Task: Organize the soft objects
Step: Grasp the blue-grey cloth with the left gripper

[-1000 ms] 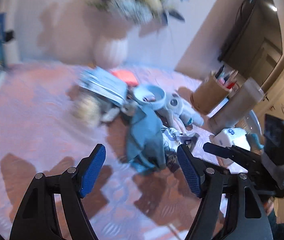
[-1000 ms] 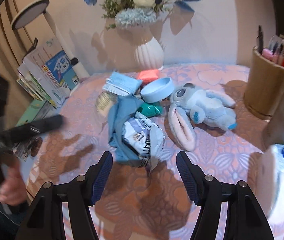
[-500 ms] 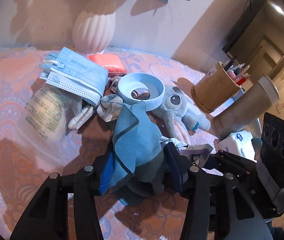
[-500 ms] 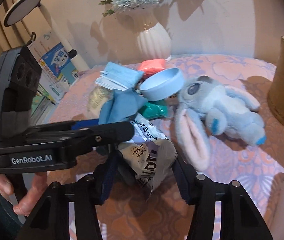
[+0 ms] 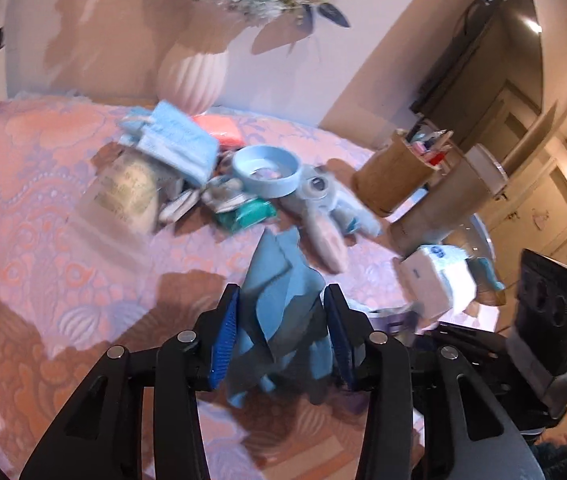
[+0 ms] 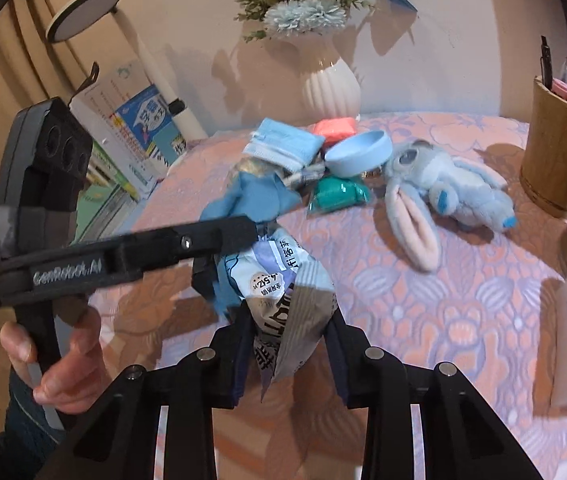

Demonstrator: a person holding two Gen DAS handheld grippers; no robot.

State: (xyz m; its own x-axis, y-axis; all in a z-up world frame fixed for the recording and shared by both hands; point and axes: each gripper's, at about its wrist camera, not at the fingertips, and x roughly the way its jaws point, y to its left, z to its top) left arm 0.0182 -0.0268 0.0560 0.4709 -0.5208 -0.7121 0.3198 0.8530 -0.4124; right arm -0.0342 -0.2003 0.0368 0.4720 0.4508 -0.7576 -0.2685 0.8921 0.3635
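your left tool (image 5: 281, 334) is closing on the blue cloth (image 5: 283, 300), lifted above the desk (image 5: 43, 240); your right tool (image 6: 289, 346) is closing on the snack packet (image 6: 283, 292) beside it.

A pink floral lace tablecloth (image 6: 423, 292) covers the table.
At upper centre stands a white ribbed vase (image 6: 329, 88); below it lie face masks (image 6: 281, 148), an orange pack (image 6: 333, 128), a tilted light-blue bowl (image 6: 357, 154), a teal packet (image 6: 337, 196) and a blue plush rabbit (image 6: 447, 196). A wooden pen holder (image 6: 557, 152) stands at right.
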